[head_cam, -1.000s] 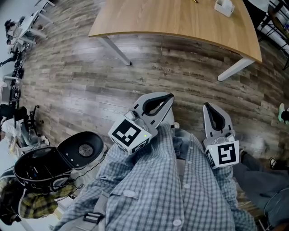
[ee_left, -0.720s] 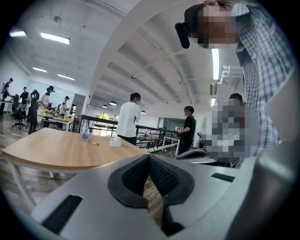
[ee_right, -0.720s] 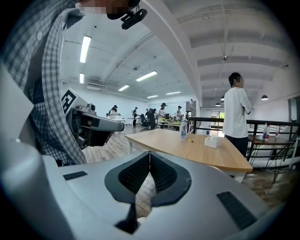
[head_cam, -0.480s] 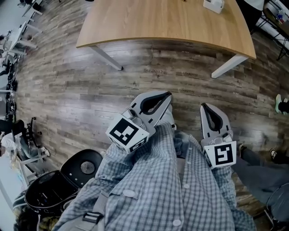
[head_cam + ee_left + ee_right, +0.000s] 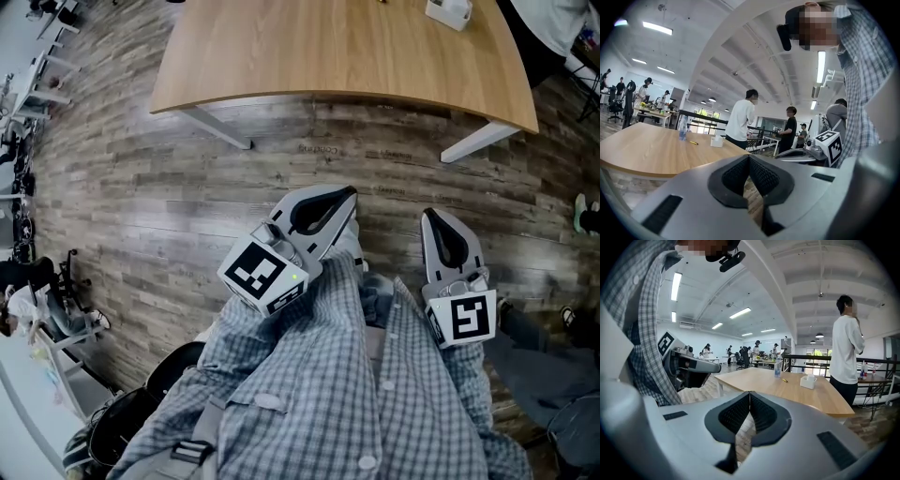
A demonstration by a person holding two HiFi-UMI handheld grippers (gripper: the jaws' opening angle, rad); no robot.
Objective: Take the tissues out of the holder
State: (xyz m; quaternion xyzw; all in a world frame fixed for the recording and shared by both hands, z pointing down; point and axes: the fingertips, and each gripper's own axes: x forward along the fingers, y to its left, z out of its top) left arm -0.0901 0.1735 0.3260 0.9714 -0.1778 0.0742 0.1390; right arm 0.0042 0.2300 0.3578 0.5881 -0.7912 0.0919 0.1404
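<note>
Left hand-held gripper [image 5: 749, 156]: jaws fully together, ribbed pads meeting at the tips, nothing between them, touching nothing. Right hand-held gripper [image 5: 750, 393]: same, jaws closed pad to pad and empty. In the head view both are held low and close to the person's checked shirt [image 5: 328, 394], over the wood plank floor [image 5: 169, 187], left one angled up to the right, right one pointing roughly straight ahead; the two are near each other but not touching. The white tissue holder [image 5: 807, 381] stands on the wooden worktop [image 5: 337, 47], well apart from both hand-held grippers, toward the worktop's far right part in the head view, with white tissue sticking up out of its top. A yellow pen [image 5: 784, 379] lies near the holder on the worktop, and a clear bottle [image 5: 777, 367] stands upright a bit farther along. A person in a white top [image 5: 846, 348] stands just beyond the worktop on the holder's side. Other people and desks are farther back in the room, too small to detail. A dark round thing [image 5: 141, 422] is on the floor at the lower left of the head view; I cannot tell what it is.
</note>
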